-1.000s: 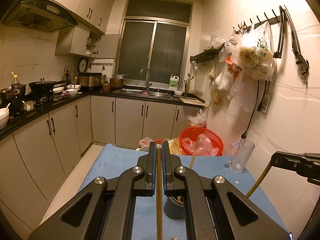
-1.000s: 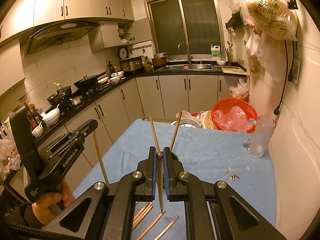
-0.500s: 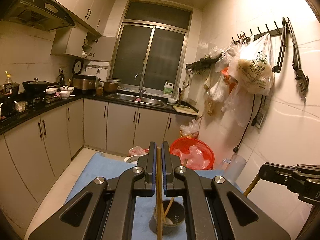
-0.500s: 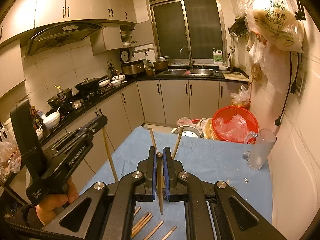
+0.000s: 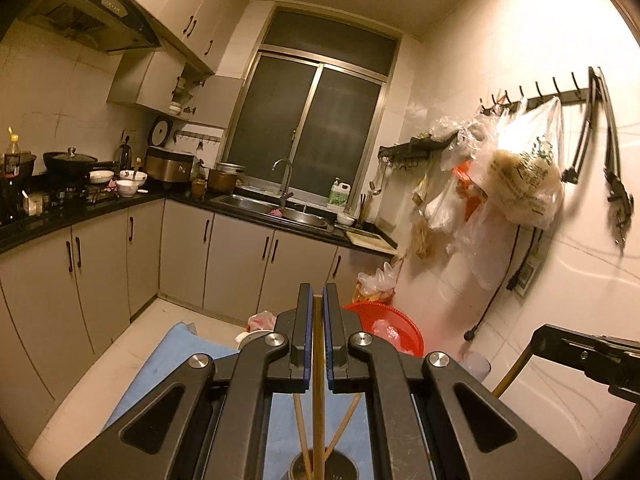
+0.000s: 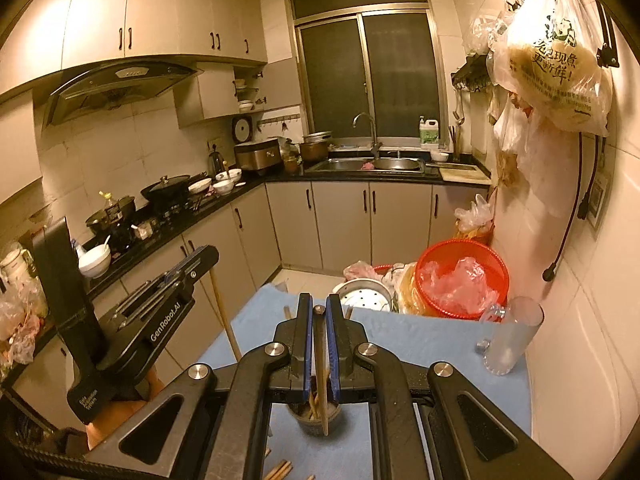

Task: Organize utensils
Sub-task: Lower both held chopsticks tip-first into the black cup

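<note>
Left wrist view: the left gripper [image 5: 316,336] is clenched on one chopstick [image 5: 318,400], held upright between its jaws. The stick's lower end hangs over the dark cup [image 5: 324,469] directly below, which already holds two leaning chopsticks. Risk, as a judgement: released off-centre, the stick could strike those leaning sticks or the rim and fall onto the blue cloth [image 5: 168,356]. The gripper points level and forward, raised above the cup. The right gripper [image 5: 588,354] shows at the right edge, grasping a stick that slants down.

Right wrist view: the right gripper [image 6: 319,334] grasps a second chopstick [image 6: 322,392], tip over the cup [image 6: 314,420] beneath it. Both tools crowd one small opening; collision or tipping the cup is the hazard. Loose chopsticks [image 6: 280,470] lie below. The left gripper [image 6: 200,258] stands to the left, tilted upward.
</note>
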`<state>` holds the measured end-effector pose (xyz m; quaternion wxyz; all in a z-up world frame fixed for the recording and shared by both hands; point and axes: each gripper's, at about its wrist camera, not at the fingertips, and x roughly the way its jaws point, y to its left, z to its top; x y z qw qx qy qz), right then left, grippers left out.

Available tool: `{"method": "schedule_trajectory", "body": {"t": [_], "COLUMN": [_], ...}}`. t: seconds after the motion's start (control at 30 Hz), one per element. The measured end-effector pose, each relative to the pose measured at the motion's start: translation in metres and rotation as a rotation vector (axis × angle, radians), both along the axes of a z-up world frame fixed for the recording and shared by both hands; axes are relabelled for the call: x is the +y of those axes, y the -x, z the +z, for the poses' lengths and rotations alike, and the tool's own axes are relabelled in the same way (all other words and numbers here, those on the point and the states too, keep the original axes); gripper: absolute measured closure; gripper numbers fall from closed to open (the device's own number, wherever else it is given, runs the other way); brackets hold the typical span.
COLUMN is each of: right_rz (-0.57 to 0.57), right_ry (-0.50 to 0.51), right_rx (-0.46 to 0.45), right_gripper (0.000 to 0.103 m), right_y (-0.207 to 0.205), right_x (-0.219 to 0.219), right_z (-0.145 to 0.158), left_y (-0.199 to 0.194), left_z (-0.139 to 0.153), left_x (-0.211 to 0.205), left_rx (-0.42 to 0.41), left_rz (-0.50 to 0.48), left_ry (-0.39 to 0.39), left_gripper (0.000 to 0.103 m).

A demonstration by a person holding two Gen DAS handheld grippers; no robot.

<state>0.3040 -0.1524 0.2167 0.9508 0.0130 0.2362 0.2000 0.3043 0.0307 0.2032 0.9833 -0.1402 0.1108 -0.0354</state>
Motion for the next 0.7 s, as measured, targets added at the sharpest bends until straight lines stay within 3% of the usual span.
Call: {"method": "schedule_trajectory", "body": {"t": [0.27, 0.7], "right_rz": [-0.007, -0.015], "right_ry": [-0.008, -0.049], "right_rx": [0.010, 0.095], "right_gripper": [0.097, 0.097], "right_y": [-0.031, -0.067], "right_x": [0.005, -0.003], "right_z": [-0.004, -0.056], "left_y": [-0.028, -0.050], "left_z": [-0.014, -0.072], "left_x": [0.010, 0.024], "left_rx": [-0.014, 0.052], "left_rz": [0.045, 0.091], "left_ry": [0.071, 0.112], "left_gripper": [0.099, 0.099]}}
